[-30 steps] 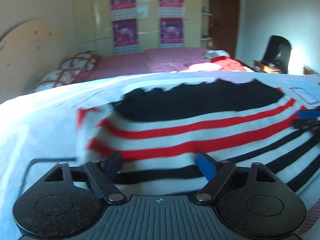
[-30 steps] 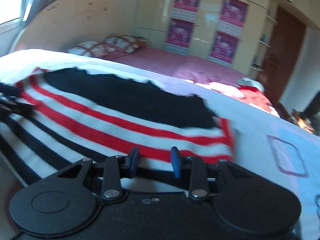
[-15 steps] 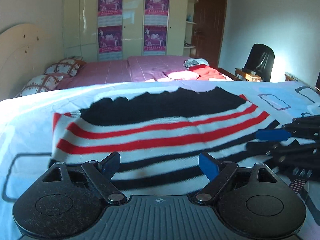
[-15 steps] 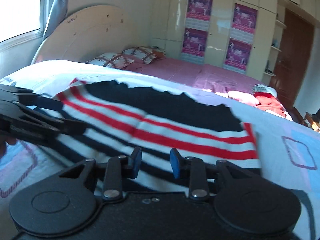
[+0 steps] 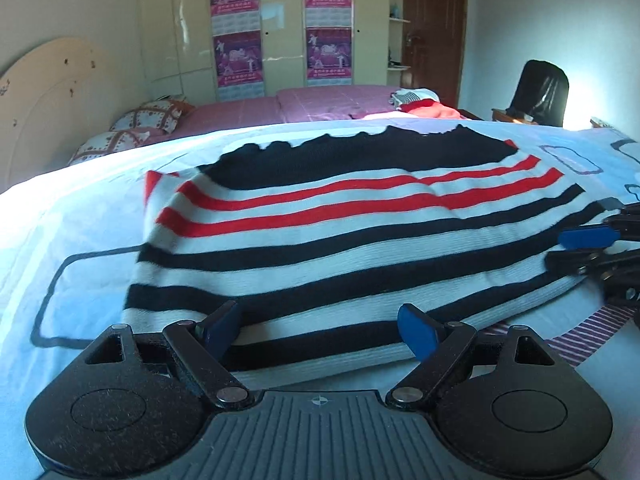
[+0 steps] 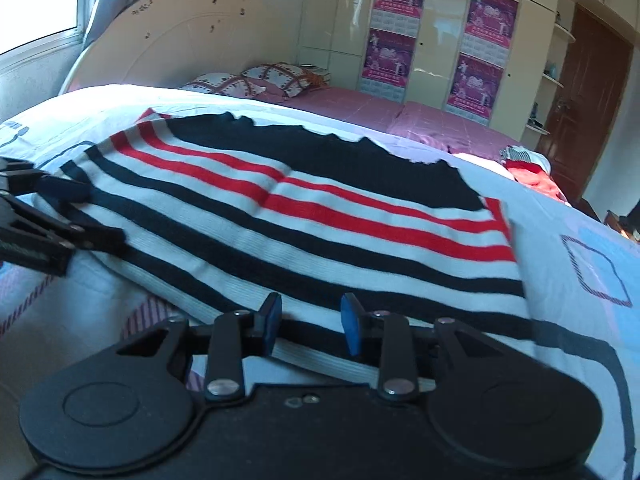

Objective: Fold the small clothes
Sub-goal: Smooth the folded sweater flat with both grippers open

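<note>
A folded knit sweater (image 5: 360, 216) with black, red and white stripes lies flat on the pale blue bed sheet (image 5: 80, 216); it also shows in the right wrist view (image 6: 304, 208). My left gripper (image 5: 320, 326) is open and empty at the sweater's near left edge. My right gripper (image 6: 310, 320) is open and empty at the sweater's near right edge, and its blue-tipped fingers show at the right of the left wrist view (image 5: 588, 236). The left gripper's fingers show at the left of the right wrist view (image 6: 60, 216).
A striped purple cloth (image 5: 588, 332) lies under the sweater's near edge. Behind is a second bed with a pink cover (image 5: 320, 100), pillows (image 5: 148, 120) and loose clothes (image 5: 428, 108). A black chair (image 5: 540, 92) stands far right. Wardrobes with posters (image 5: 280, 24) line the back wall.
Both grippers have drawn back toward the near edge of the sweater. The sweater has settled flat on the sheet. The jaws stay open throughout.
</note>
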`<move>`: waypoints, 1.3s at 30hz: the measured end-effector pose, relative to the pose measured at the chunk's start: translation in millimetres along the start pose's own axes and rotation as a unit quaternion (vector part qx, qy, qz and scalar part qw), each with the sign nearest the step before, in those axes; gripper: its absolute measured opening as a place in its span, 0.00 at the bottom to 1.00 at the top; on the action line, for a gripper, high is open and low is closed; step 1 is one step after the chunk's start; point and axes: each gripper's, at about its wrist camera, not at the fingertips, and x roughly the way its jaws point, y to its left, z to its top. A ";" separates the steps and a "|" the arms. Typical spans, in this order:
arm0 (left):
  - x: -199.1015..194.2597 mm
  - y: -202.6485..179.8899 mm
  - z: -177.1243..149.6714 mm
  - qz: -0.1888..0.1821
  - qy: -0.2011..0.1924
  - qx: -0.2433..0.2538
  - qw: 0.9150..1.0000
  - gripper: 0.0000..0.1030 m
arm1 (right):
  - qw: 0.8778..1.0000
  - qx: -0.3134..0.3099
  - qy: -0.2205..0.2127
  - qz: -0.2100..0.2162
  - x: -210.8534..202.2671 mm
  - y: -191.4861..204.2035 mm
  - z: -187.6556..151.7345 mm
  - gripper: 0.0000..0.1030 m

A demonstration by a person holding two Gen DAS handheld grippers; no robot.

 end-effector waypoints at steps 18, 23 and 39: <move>-6.6 18.7 -7.4 0.019 0.020 -0.021 0.999 0.85 | 0.996 0.060 0.027 -0.053 -19.1 -78.6 -37.1 0.31; -4.0 15.6 -6.6 0.027 0.028 -0.015 0.999 0.88 | 0.997 0.051 0.031 -0.055 -15.0 -76.8 -36.2 0.32; -40.3 36.2 -43.0 0.048 0.055 -0.083 0.994 0.94 | 0.995 0.074 -0.017 -0.062 -51.8 -81.2 -39.4 0.37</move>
